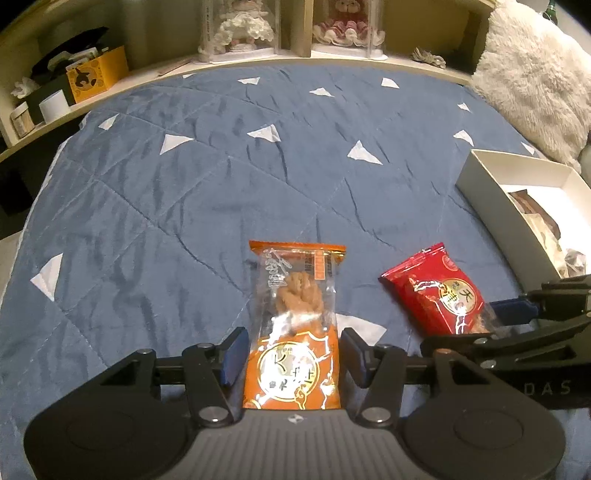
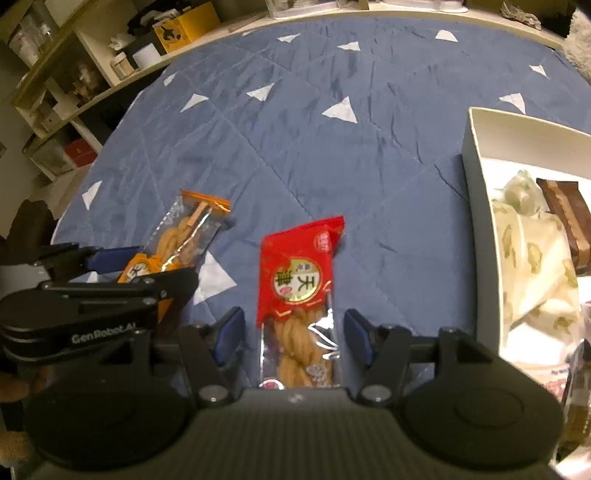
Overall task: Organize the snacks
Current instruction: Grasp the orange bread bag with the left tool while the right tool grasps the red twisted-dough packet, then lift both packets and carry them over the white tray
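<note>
An orange snack packet (image 1: 293, 332) with a fried dough twist lies lengthwise on the blue quilt (image 1: 184, 206). My left gripper (image 1: 293, 356) straddles its near end, and both blue pads touch its edges. A red packet (image 2: 295, 266) with a similar twist lies to its right, between the fingers of my right gripper (image 2: 294, 332). Those jaws stand open, with a gap at each side of the packet. The right wrist view shows the left gripper (image 2: 144, 269) around the orange packet (image 2: 184, 232). The left wrist view shows the right gripper (image 1: 484, 325) at the red packet (image 1: 436, 288).
An open white box (image 2: 480, 221) sits on the quilt at the right, holding pale wrapped snacks (image 2: 532, 258) and a brown bar (image 2: 569, 214). A fluffy pillow (image 1: 535, 81) lies at the far right. Shelves with a yellow box (image 1: 98, 74) and doll cases (image 1: 240, 29) line the far edge.
</note>
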Demonstrator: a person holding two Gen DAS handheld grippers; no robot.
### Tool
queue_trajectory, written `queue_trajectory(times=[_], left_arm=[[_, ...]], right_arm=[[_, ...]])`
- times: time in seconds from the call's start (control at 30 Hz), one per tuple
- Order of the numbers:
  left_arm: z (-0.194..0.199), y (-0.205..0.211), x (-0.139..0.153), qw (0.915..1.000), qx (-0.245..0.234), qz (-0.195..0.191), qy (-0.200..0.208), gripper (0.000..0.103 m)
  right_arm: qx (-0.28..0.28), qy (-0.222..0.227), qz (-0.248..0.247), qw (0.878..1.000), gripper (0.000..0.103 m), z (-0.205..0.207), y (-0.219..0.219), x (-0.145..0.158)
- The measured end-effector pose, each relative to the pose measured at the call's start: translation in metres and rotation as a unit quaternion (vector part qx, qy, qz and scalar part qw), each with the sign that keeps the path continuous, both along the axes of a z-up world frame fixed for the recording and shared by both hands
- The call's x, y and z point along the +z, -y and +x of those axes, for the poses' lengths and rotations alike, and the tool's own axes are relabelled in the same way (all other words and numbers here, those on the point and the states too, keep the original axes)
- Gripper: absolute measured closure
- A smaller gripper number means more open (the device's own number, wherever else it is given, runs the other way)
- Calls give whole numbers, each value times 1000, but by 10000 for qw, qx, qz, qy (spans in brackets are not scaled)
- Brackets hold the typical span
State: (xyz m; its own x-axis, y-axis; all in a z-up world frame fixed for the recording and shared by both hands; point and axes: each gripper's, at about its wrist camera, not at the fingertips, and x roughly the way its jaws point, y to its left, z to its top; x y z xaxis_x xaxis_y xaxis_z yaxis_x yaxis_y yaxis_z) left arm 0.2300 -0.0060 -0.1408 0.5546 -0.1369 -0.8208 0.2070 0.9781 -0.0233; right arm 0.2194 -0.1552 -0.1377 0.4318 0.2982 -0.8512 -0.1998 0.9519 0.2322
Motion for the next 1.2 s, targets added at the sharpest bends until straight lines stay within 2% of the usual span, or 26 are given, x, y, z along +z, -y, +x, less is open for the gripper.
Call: queue_trajectory(times=[0.03, 0.07, 0.13, 0.17, 0.33, 0.6, 0.9, 1.2], left_arm=[[1, 0, 0, 10000, 20, -13, 14, 55], [1, -1, 0, 10000, 52, -23, 22, 56], [1, -2, 0, 10000, 67, -60, 29, 58], [1, -2, 0, 9999, 69, -65, 32, 59], [-5, -7, 6, 9995, 194, -219, 105, 60], [-18, -10, 36, 9968, 418, -508, 464, 60], [-32, 2, 80, 9918, 354, -753, 970, 60], [-32, 38, 104, 9889, 285, -967, 1092, 60]], right_arm=[[10, 10, -36, 10000, 37, 1, -1, -2], [27, 20, -58, 10000, 38, 3, -2, -3], [30, 59, -60, 10000, 43, 5, -1, -4], [23, 79, -51, 10000, 52, 5, 0, -4], [15, 107, 74, 9999, 56, 8, 5, -4], [-89, 523, 160, 9985, 57, 5, 19, 21], [-157, 1208, 211, 9923, 57, -5, 35, 61], [-399, 1578, 166, 9865, 57, -11, 68, 85]])
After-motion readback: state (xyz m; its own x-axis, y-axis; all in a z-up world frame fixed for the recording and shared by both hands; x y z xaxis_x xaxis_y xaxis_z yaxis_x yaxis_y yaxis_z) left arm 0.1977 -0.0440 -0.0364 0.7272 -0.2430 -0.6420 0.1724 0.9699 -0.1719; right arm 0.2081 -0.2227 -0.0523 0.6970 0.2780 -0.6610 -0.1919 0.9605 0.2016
